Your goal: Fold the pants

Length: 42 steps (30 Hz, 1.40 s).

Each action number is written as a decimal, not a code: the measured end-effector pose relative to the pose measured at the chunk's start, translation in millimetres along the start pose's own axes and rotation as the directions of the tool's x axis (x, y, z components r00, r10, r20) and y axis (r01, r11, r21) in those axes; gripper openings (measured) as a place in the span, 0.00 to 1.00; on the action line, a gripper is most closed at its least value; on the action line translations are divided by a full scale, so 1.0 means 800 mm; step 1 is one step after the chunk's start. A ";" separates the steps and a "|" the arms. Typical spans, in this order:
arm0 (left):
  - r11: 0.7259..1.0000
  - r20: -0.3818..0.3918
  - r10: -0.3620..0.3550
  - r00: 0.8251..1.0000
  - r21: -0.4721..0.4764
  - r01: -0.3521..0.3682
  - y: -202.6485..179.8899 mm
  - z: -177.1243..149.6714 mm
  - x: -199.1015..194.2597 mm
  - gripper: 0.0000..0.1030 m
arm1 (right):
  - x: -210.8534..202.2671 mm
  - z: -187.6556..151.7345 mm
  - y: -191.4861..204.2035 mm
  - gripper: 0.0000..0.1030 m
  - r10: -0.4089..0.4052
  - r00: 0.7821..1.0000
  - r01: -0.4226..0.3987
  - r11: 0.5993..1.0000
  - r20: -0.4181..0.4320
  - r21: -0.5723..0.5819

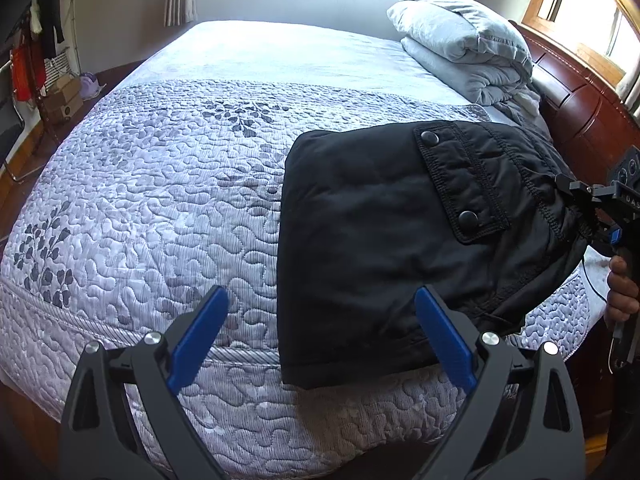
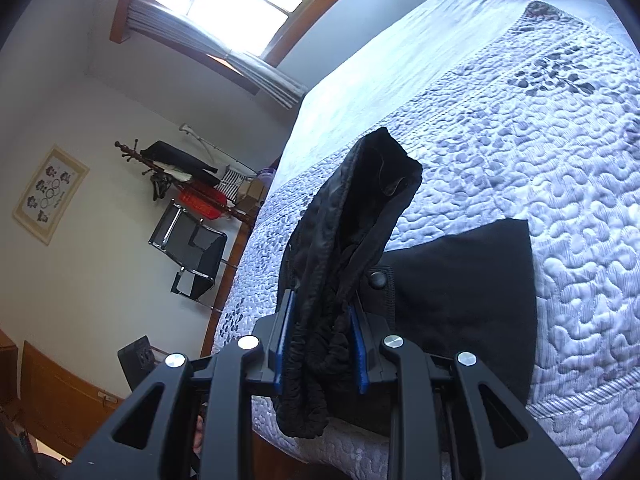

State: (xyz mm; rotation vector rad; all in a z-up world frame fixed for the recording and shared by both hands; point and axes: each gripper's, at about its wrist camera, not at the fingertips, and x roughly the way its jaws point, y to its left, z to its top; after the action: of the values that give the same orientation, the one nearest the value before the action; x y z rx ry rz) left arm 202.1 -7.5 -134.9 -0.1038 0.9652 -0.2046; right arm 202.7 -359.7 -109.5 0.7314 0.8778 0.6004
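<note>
Daylight from two wood-framed windows falls across a bed covered with a pale quilted bedspread (image 1: pixel 160 200) printed with grey leaf sprigs, and in the left wrist view a stack of folded grey bedding (image 1: pixel 464 44) sits near the dark wooden headboard (image 1: pixel 580 120). Black pants (image 1: pixel 380 240), folded into a thick rectangle with a snap-buttoned pocket flap (image 1: pixel 460 184) on top, lie on the near right part of the bedspread. The left gripper (image 1: pixel 320 340) hangs above the bed's near edge with its blue-padded fingers (image 1: pixel 196 340) spread wide and nothing between them. At the right edge of this view the right gripper (image 1: pixel 576 196) bites the pants' elastic end, a hand (image 1: pixel 622 292) on its handle. Seen from the right wrist, the right gripper (image 2: pixel 320 344) pinches the gathered elastic waistband (image 2: pixel 316 372) between its blue pads, the fabric bunching upward past the fingers, while the rest of the pants (image 2: pixel 460 288) lies flat on the bedspread (image 2: pixel 520 140). Beyond the bed stand a coat rack (image 2: pixel 176 176) and a black chair (image 2: pixel 192 256) by the wall.
</note>
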 end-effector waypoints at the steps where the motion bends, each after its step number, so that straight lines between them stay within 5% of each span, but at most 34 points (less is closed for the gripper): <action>1: 1.000 -0.003 0.001 1.000 0.001 -0.001 -0.001 0.000 0.001 0.92 | 0.000 -0.001 -0.003 0.25 -0.003 1.000 0.003 1.000 0.000 0.004; 42: 1.000 -0.064 -0.003 0.998 -0.006 0.002 -0.002 -0.008 0.020 0.92 | 0.040 -0.060 -0.135 0.26 -0.107 0.993 0.114 0.972 -0.046 0.207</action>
State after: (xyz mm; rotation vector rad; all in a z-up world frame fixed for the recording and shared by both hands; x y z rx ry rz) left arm 205.4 -12.5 -150.8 -0.1045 1.0293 -0.2082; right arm 196.4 -387.4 -228.4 0.8580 1.0177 0.4259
